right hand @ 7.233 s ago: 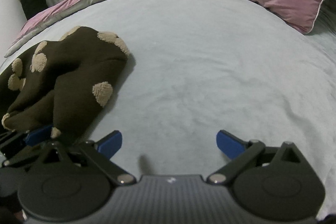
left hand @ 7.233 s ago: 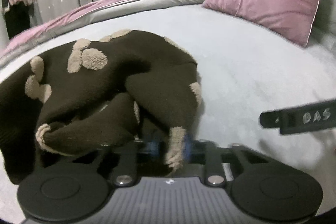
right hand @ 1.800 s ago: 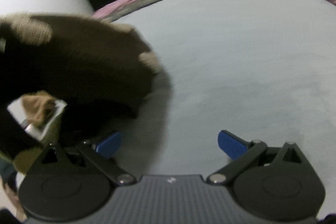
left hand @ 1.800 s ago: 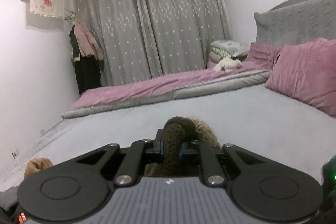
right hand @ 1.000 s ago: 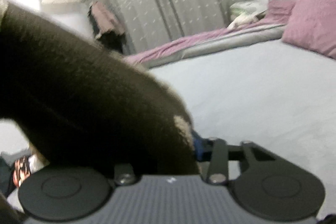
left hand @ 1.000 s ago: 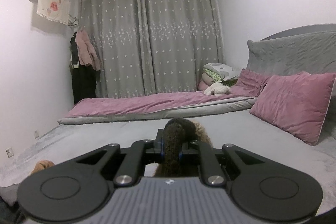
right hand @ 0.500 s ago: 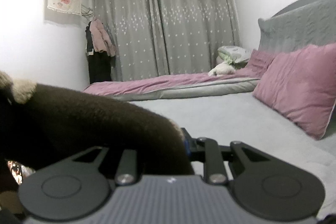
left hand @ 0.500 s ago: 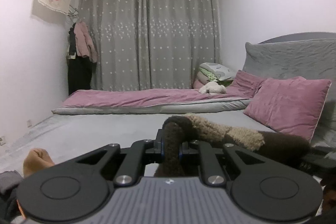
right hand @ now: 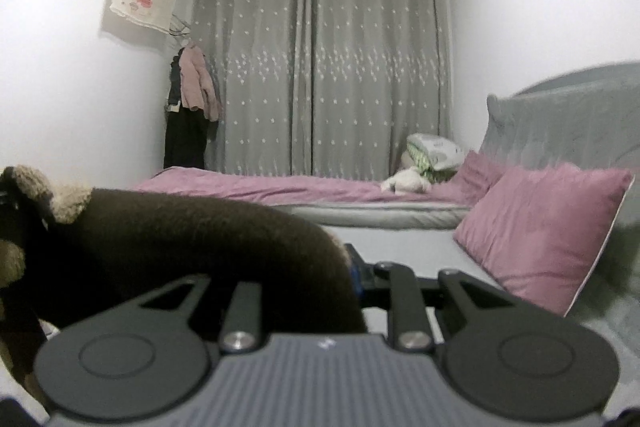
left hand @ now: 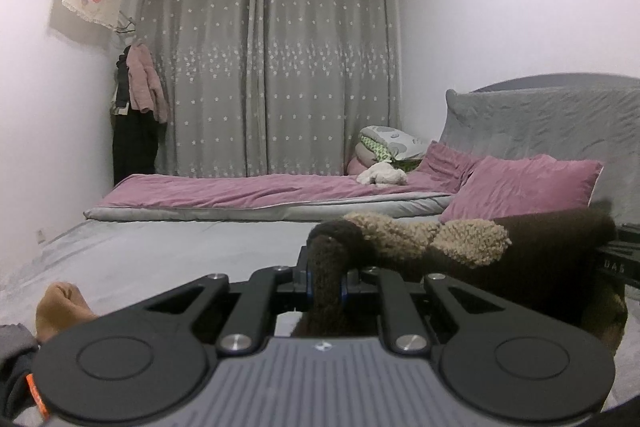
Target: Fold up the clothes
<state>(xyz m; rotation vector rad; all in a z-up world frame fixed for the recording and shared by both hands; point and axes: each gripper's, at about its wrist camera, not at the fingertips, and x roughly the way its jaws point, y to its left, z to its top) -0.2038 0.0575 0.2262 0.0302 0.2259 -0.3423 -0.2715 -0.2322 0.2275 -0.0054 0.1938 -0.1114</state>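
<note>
Step in hand: we judge that we are lifting the sweater [left hand: 472, 247] off the bed [left hand: 168, 259] and spreading it between both hands, so that it can hang flat before we lay it down to fold.
Where the sweater is: in the air above the grey bed cover, stretched from the left tongs [left hand: 325, 277] to the right tongs [right hand: 352, 277]; it is dark brown with beige fluffy patches.
Left tongs: clenched on a thick roll of the brown knit, which stands up between the blue pads.
Right tongs: clenched on the other edge; the knit covers the left finger, and the blue pad on the other side presses against it.
How to do it well: we keep both grips firm, hold the two hands at the same height and pull apart only until the top edge is straight; the knit is heavy and can slip from a small bite. Then we lower it toward the free middle of the bed, away from the pink pillow [right hand: 548, 227].
Change from earlier: some seconds ago the sweater lay crumpled on the bed and the right tongs were wide and empty; now both cameras look level at the curtains [left hand: 264, 67].
</note>
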